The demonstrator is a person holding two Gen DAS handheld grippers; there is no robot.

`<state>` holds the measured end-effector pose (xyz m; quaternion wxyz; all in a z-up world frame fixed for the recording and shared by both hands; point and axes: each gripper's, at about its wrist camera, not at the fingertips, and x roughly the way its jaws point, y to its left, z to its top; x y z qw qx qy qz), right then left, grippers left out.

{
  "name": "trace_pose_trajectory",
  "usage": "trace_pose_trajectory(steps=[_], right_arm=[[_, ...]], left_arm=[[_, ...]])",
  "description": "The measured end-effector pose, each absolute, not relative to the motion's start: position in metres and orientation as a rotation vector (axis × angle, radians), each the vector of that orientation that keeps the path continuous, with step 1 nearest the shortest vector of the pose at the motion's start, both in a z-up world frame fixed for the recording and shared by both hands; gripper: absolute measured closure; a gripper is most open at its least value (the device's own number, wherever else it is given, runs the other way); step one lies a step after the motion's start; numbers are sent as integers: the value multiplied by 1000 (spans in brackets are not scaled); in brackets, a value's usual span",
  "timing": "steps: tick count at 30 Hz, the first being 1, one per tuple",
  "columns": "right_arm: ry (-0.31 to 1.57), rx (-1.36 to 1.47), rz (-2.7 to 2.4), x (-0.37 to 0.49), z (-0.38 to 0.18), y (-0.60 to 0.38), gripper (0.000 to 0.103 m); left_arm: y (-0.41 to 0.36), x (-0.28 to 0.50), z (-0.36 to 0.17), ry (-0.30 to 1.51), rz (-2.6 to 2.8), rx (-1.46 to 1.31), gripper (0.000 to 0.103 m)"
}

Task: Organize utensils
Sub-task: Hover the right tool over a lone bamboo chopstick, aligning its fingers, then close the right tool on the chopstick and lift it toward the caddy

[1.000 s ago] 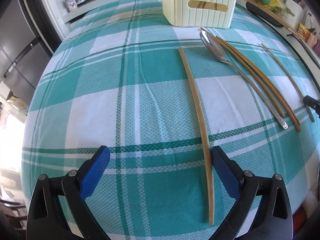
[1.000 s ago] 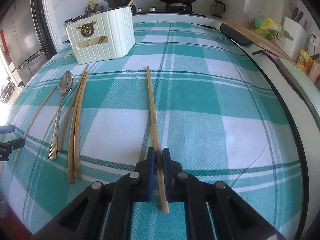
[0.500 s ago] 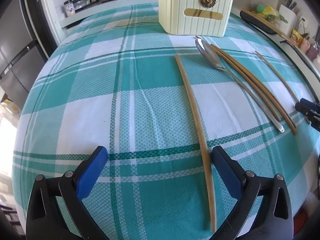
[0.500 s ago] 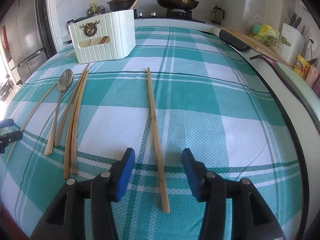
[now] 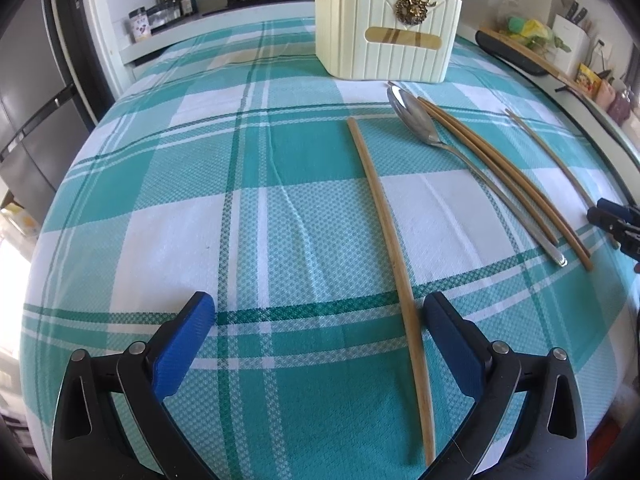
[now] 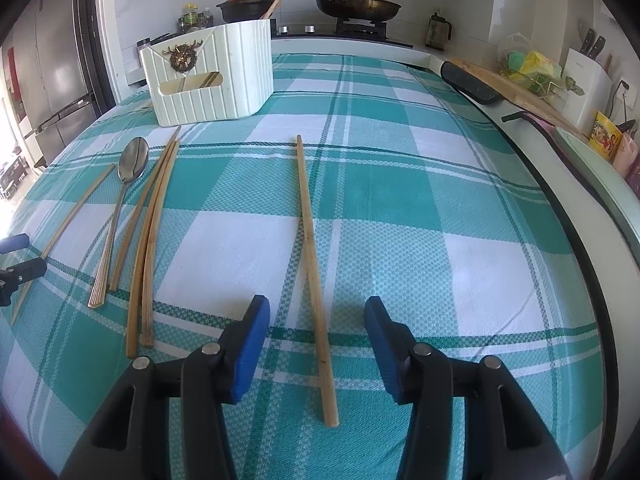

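My right gripper (image 6: pixel 317 306) is open, and a single wooden chopstick (image 6: pixel 310 232) lies flat on the teal checked tablecloth (image 6: pixel 400 200) between its blue pads, touching neither. My left gripper (image 5: pixel 319 304) is wide open over another chopstick (image 5: pixel 384 216), which lies just inside its right pad (image 5: pixel 448 332). Between the two lie a metal spoon (image 5: pixel 416 120) and a pair of chopsticks (image 5: pixel 500 168) side by side. A cream ribbed utensil holder (image 5: pixel 384 40) stands upright at the far end, with utensils showing through its slot.
Past the table runs a counter with a stove, a lidded pan (image 6: pixel 356 4) and a red-lidded pot (image 6: pixel 246 2). A cutting board (image 6: pixel 508 84), a knife block (image 6: pixel 588 76) and packets line the right side. A dark fridge (image 6: pixel 48 72) stands left.
My right gripper went from shut on the chopstick to open, and the chopstick now lies loose on the cloth. The left gripper tilted up a little without shifting.
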<state>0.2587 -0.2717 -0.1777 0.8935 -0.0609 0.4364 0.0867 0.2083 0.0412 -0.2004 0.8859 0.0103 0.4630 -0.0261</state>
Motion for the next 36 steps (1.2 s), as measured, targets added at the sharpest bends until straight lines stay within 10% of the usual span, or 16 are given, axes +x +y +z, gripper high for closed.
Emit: trace_pose_trajectory(steps=[36], right_arm=[[952, -224, 352, 360, -178, -242, 46]], left_arm=[[39, 287, -200, 979, -48, 17, 0]])
